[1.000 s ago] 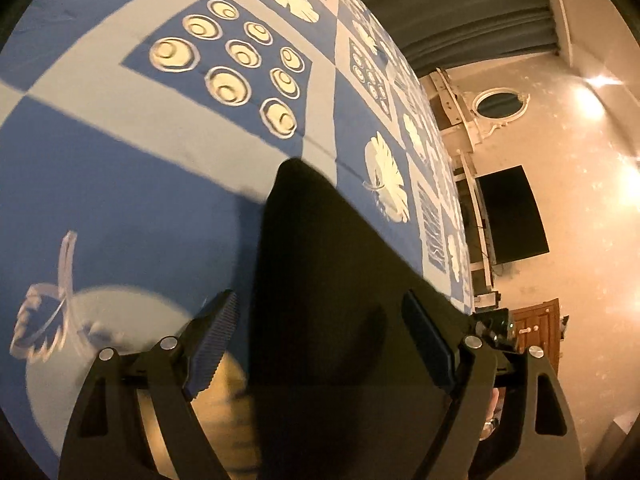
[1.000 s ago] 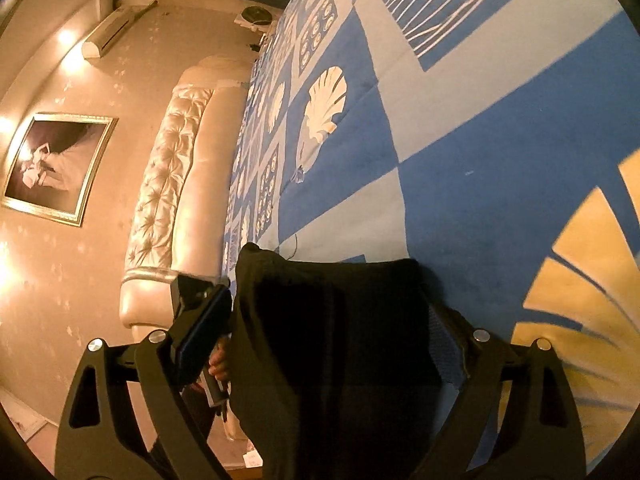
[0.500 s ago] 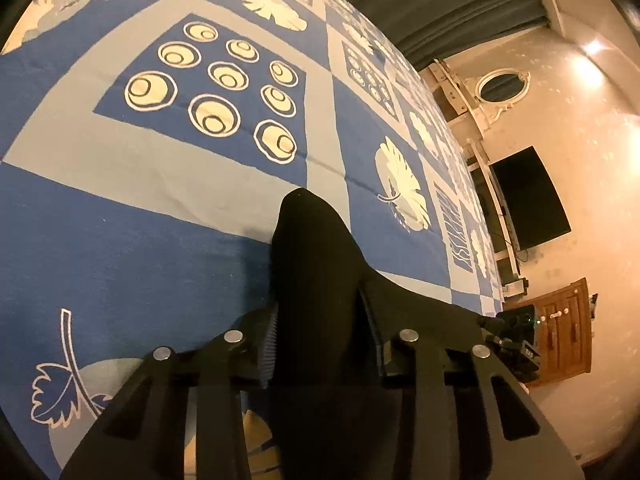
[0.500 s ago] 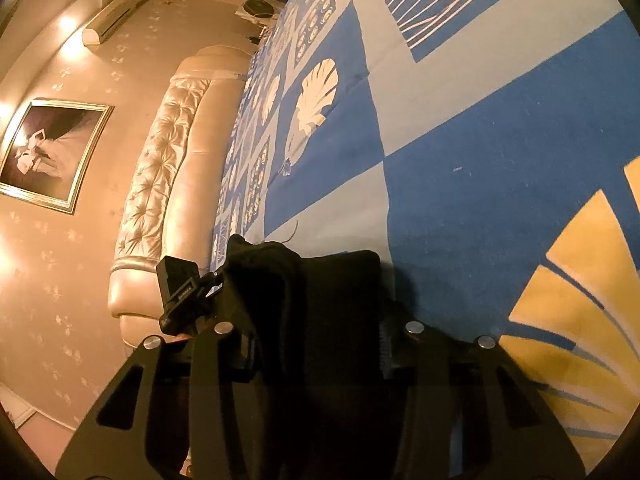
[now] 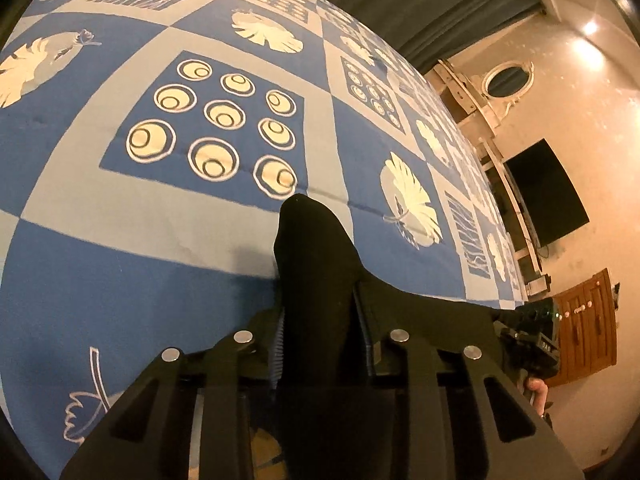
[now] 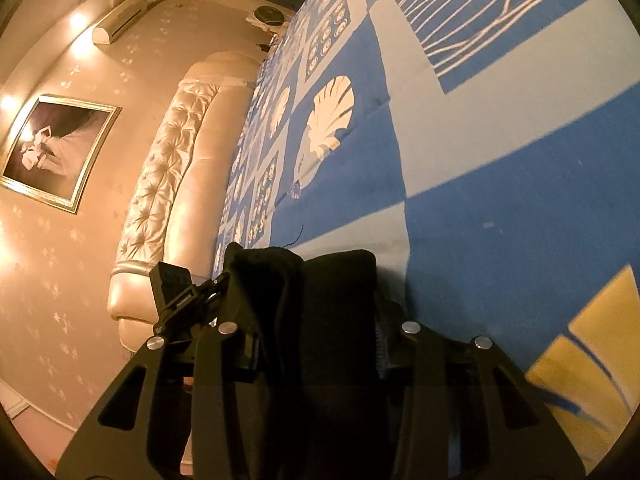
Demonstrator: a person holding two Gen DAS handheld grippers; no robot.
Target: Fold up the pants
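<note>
The black pants (image 5: 316, 264) lie on the bed (image 5: 120, 272), bunched between both jaws: the left gripper (image 5: 320, 344) is closing, apparently pinching them; the right gripper (image 6: 316, 344) clamps a fold (image 6: 336, 280).

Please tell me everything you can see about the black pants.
The black pants look like plain, soft, matte cloth, bunched into thick folds. They lie at the edge of the blue patterned bedspread. The left gripper is closing on one bunch; the right gripper pinches another. Their full shape is hidden.
</note>
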